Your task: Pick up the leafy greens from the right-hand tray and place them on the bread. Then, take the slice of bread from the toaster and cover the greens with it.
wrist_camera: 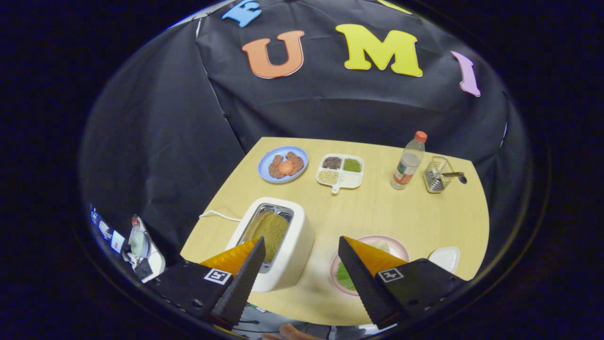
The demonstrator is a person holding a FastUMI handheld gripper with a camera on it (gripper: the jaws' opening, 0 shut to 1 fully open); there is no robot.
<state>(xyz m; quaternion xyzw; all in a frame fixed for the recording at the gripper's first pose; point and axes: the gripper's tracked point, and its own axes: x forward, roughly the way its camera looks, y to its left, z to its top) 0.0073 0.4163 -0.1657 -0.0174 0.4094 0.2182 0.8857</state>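
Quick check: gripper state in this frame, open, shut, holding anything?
Gripper: open, fingers wide apart and holding nothing; toaster lies just ahead of one finger, pink plate with greens ahead of the other.

Your gripper [299, 269] had black ridged fingers [243, 278] with orange backs and little black-and-white square markers. The toaster [292, 245] was white, with a golden-brown slice of bread [271, 229] in it. You had a pale wood table [377, 212], a pink plate [396, 243] with leafy greens [345, 277], a blue plate [264, 163] holding brown patties, and a clear bottle [408, 163] with an orange cap.
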